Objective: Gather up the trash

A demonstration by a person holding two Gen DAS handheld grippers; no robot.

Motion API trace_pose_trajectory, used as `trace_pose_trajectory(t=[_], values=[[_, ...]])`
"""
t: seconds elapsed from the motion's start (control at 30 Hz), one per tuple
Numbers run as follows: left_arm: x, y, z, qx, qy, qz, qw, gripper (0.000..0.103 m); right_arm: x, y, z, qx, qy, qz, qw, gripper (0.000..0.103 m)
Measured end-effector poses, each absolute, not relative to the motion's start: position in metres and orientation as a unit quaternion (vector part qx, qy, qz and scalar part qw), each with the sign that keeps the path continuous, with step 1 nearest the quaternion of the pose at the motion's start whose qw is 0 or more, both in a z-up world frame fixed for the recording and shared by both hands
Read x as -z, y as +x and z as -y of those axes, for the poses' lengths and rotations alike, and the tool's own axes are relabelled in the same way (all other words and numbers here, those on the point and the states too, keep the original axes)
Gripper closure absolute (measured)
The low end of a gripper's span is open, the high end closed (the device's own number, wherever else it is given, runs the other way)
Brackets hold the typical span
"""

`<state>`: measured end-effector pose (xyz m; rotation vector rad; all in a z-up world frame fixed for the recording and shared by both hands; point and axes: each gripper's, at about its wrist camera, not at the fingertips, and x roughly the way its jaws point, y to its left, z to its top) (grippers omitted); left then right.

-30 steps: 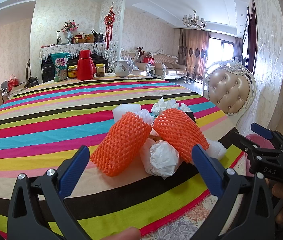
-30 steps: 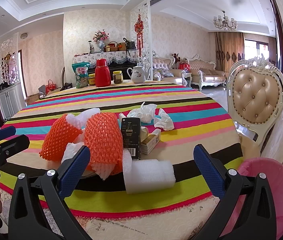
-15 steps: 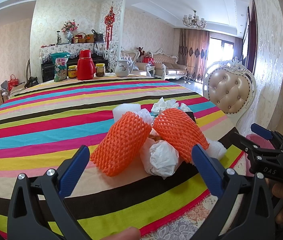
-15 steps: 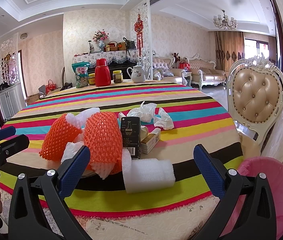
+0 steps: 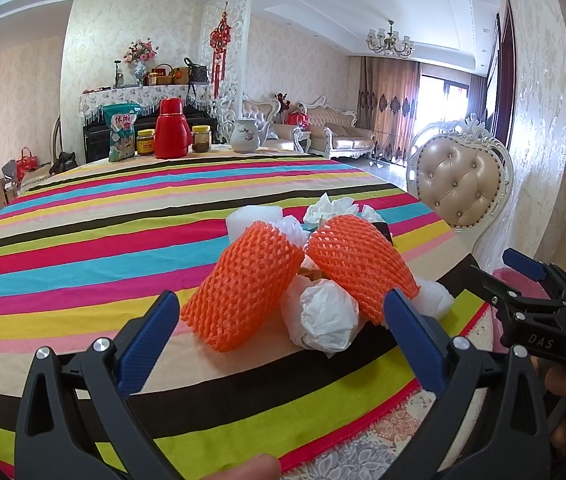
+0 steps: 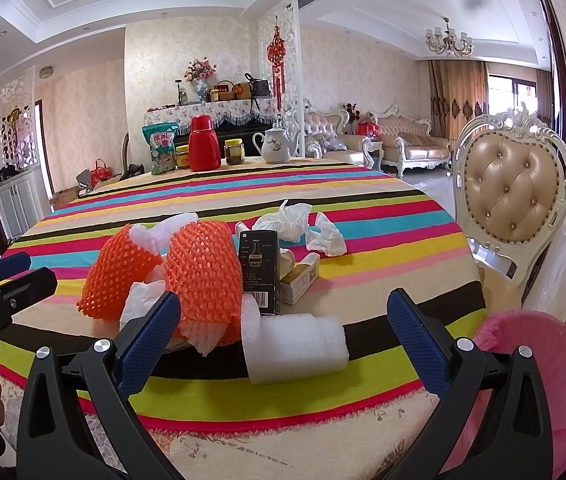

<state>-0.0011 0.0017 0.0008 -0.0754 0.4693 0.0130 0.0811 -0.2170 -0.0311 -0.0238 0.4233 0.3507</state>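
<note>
A trash pile sits near the striped table's front edge: two orange foam nets (image 5: 245,284) (image 5: 357,266), crumpled white paper (image 5: 325,318), a white foam roll (image 6: 295,348), a black box (image 6: 259,276), a small yellow carton (image 6: 301,278) and tissues (image 6: 297,226). My left gripper (image 5: 283,340) is open and empty, just short of the nets. My right gripper (image 6: 283,340) is open and empty, just short of the foam roll. A pink-lined bin (image 6: 523,376) stands at the lower right, below the table edge.
A red thermos (image 5: 170,129), jars, a snack bag (image 5: 123,132) and a white teapot (image 5: 246,135) stand at the table's far edge. A beige padded chair (image 6: 511,196) stands to the right by the wall. The right gripper also shows in the left wrist view (image 5: 535,292).
</note>
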Motion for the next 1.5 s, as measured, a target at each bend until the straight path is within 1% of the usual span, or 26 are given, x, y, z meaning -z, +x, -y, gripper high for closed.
trace_pose_trajectory(t=[0.37, 0.6, 0.83, 0.9, 0.93, 0.97, 1.0, 1.03, 1.07, 1.1, 1.13, 1.2, 1.27, 1.3, 1.33, 1.37, 1.4, 1.43, 1.47, 1.5], values=[[0.002, 0.005, -0.008, -0.006, -0.043, -0.252, 0.967, 0.004, 0.035, 0.087, 0.218, -0.17, -0.008, -0.226, 0.959, 0.006], [0.012, 0.031, -0.028, -0.01, -0.047, -0.315, 0.948, 0.005, 0.033, 0.099, 0.207, -0.18, -0.01, -0.253, 0.95, 0.006], [0.031, 0.063, -0.048, -0.009, -0.063, -0.364, 0.929, 0.005, 0.031, 0.118, 0.174, -0.212, -0.036, -0.282, 0.935, 0.006], [0.036, 0.072, -0.052, -0.004, -0.063, -0.371, 0.927, 0.008, 0.034, 0.125, 0.164, -0.221, -0.041, -0.293, 0.929, 0.006], [0.037, 0.074, -0.053, 0.0, -0.064, -0.375, 0.925, 0.014, 0.036, 0.127, 0.16, -0.224, -0.043, -0.297, 0.927, 0.006], [0.039, 0.077, -0.054, 0.003, -0.065, -0.378, 0.924, 0.018, 0.038, 0.131, 0.155, -0.226, -0.046, -0.303, 0.925, 0.006], [0.04, 0.08, -0.055, 0.008, -0.065, -0.38, 0.923, 0.018, 0.041, 0.135, 0.151, -0.226, -0.05, -0.309, 0.922, 0.006], [0.042, 0.083, -0.056, 0.009, -0.064, -0.383, 0.921, 0.019, 0.043, 0.137, 0.149, -0.227, -0.051, -0.314, 0.921, 0.008], [0.044, 0.086, -0.056, 0.01, -0.064, -0.387, 0.92, 0.023, 0.045, 0.14, 0.146, -0.227, -0.055, -0.318, 0.919, 0.012], [0.046, 0.089, -0.057, 0.014, -0.064, -0.39, 0.918, 0.025, 0.047, 0.143, 0.144, -0.225, -0.061, -0.323, 0.917, 0.022], [0.048, 0.092, -0.057, 0.017, -0.064, -0.393, 0.917, 0.026, 0.05, 0.146, 0.141, -0.224, -0.065, -0.332, 0.914, 0.026], [0.053, 0.098, -0.058, 0.023, -0.064, -0.401, 0.914, 0.031, 0.052, 0.15, 0.14, -0.227, -0.064, -0.337, 0.911, 0.028], [0.057, 0.102, -0.059, 0.029, -0.068, -0.406, 0.911, 0.044, 0.053, 0.153, 0.14, -0.23, -0.065, -0.341, 0.909, 0.034], [0.058, 0.103, -0.059, 0.033, -0.07, -0.406, 0.911, 0.048, 0.053, 0.154, 0.139, -0.233, -0.065, -0.342, 0.908, 0.04], [0.059, 0.103, -0.058, 0.037, -0.071, -0.406, 0.91, 0.055, 0.054, 0.153, 0.138, -0.237, -0.067, -0.342, 0.907, 0.047], [0.059, 0.104, -0.058, 0.039, -0.072, -0.406, 0.91, 0.06, 0.053, 0.153, 0.137, -0.238, -0.07, -0.342, 0.906, 0.05], [0.059, 0.104, -0.057, 0.041, -0.074, -0.404, 0.911, 0.062, 0.053, 0.154, 0.136, -0.241, -0.072, -0.342, 0.906, 0.055], [0.058, 0.102, -0.057, 0.042, -0.075, -0.402, 0.911, 0.068, 0.053, 0.154, 0.136, -0.243, -0.073, -0.342, 0.905, 0.06], [0.057, 0.102, -0.057, 0.042, -0.077, -0.4, 0.912, 0.072, 0.052, 0.153, 0.136, -0.244, -0.074, -0.341, 0.905, 0.063], [0.055, 0.101, -0.056, 0.04, -0.078, -0.398, 0.913, 0.073, 0.051, 0.152, 0.137, -0.245, -0.074, -0.341, 0.905, 0.067]])
